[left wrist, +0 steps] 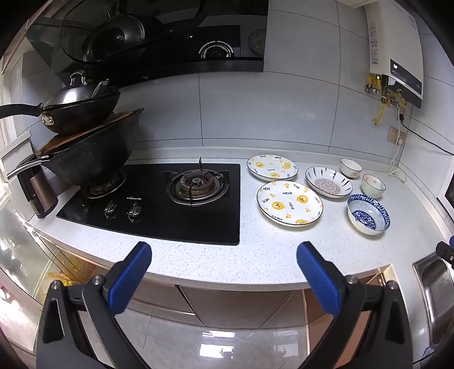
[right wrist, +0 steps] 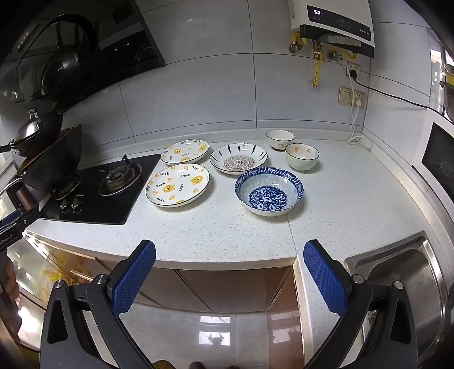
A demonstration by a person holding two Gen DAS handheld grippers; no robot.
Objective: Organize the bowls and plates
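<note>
Right wrist alone shows water heater (right wrist: 334, 25) reading, seemingly "50".

A home kitchen. A black glass gas hob (left wrist: 159, 198) with two burners is set into a speckled white countertop (left wrist: 215, 261), with stacked woks (left wrist: 85, 136) on the left burner and a black range hood (left wrist: 159, 39) above. Grey wall tiles (left wrist: 269, 108) back the counter. A wall-mounted gas water heater (right wrist: 334, 22) hangs at far right, and a stainless steel sink (right wrist: 403, 272) sits near right. Patterned plates and bowls stand between hob and sink.
</note>
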